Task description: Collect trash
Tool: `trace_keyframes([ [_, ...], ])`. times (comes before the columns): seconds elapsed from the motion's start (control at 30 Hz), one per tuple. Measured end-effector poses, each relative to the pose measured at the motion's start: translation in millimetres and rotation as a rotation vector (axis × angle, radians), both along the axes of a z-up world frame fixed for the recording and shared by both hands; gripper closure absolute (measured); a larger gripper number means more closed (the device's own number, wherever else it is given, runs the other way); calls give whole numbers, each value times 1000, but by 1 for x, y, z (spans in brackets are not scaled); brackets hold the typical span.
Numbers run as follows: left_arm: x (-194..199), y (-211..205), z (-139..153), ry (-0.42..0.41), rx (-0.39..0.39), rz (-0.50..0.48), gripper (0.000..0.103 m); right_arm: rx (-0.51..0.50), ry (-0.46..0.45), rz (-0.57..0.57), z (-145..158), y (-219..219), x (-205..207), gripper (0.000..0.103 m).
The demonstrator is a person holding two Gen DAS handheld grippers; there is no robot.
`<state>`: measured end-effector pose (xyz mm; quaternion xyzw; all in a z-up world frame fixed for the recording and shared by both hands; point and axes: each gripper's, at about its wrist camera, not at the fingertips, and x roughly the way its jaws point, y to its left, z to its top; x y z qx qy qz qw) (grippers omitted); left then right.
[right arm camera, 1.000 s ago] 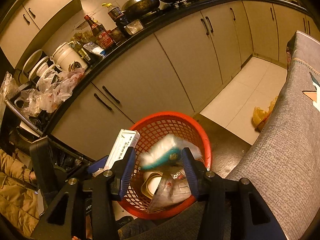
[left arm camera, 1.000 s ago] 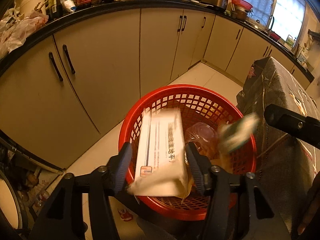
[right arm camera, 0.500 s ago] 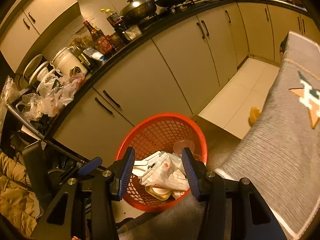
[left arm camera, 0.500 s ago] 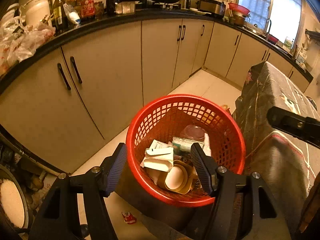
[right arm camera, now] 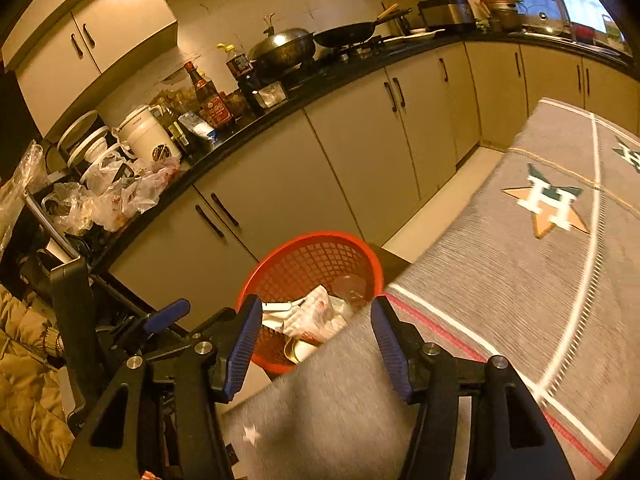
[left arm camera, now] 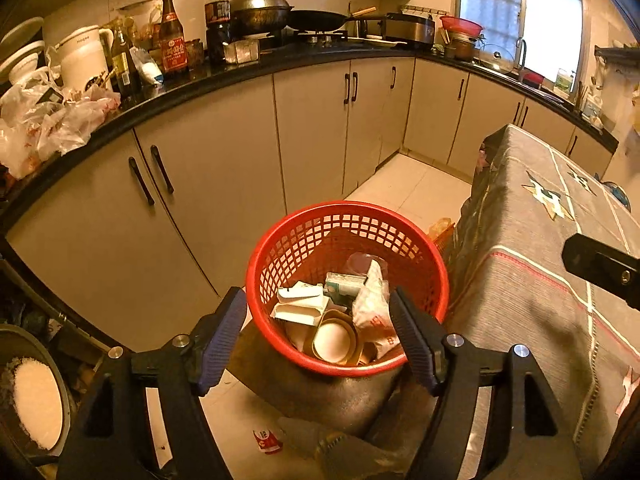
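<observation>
A: Above the red basket [left arm camera: 424, 280], item one: left tool [left arm camera: 318, 336]. Jaws apart and opening, nothing between them; only the basket's contents show through the gap.

B: Item two?

A: Right tool [right arm camera: 316, 334], on the far side of the basket from the cabinets [left arm camera: 224, 168], over the edge of the cloth-covered surface [right arm camera: 520, 264]. Jaws apart and opening, empty. Its view is blurred along the cloth.

B: Contents of the basket?

A: Trash, listed from the near rim inward: a round paper cup [left arm camera: 334, 338] lying open-side up; a crumpled white wrapper [left arm camera: 372, 312] with red print; a folded white carton [left arm camera: 302, 304]; a small green-and-white box [left arm camera: 344, 284]; a clear plastic lid or cup [left arm camera: 362, 262] against the far wall. All inside the rim.

B: Anything outside it?

A: One small red-and-white scrap [left arm camera: 267, 440] on the floor, just beside the dark base under the basket. Whether it counts as trash to collect, I cannot tell.

B: Step in hand?

A: By my reading, release is complete at both tools and both are free for the next pickup.

B: Next move calls for?

A: Likely a turn away from the basket toward the next piece, jaws left wide, then a low approach if the floor scrap is the target.
</observation>
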<state>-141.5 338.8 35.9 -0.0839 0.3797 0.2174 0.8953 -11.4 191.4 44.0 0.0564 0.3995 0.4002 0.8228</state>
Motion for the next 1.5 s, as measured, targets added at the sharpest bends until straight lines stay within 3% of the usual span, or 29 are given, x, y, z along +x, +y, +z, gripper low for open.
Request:
trace_keyframes([
  [0.3,-16,-30,20,-44,74,1,23,8,16,-57,-5,-42,-19,40],
  [0.6,-37,-61,51,-216,215,56,4,22,45,-104,-17,-76,-35,39],
  [0.73,-47,-80,63,-278,279,67,1,27,20,-128,-13,-88,-45,39],
  [1.03,-52,-114,70,-292,334,62,0,26,-14,-159,-10,-108,-62,37],
  [1.3,-50,-125,64,-273,299,12,0,8,-30,-193,-11,-118,-67,36],
  [1.5,-46,-121,54,-219,228,-14,0,-40,-63,-226,-13,-119,-71,35],
])
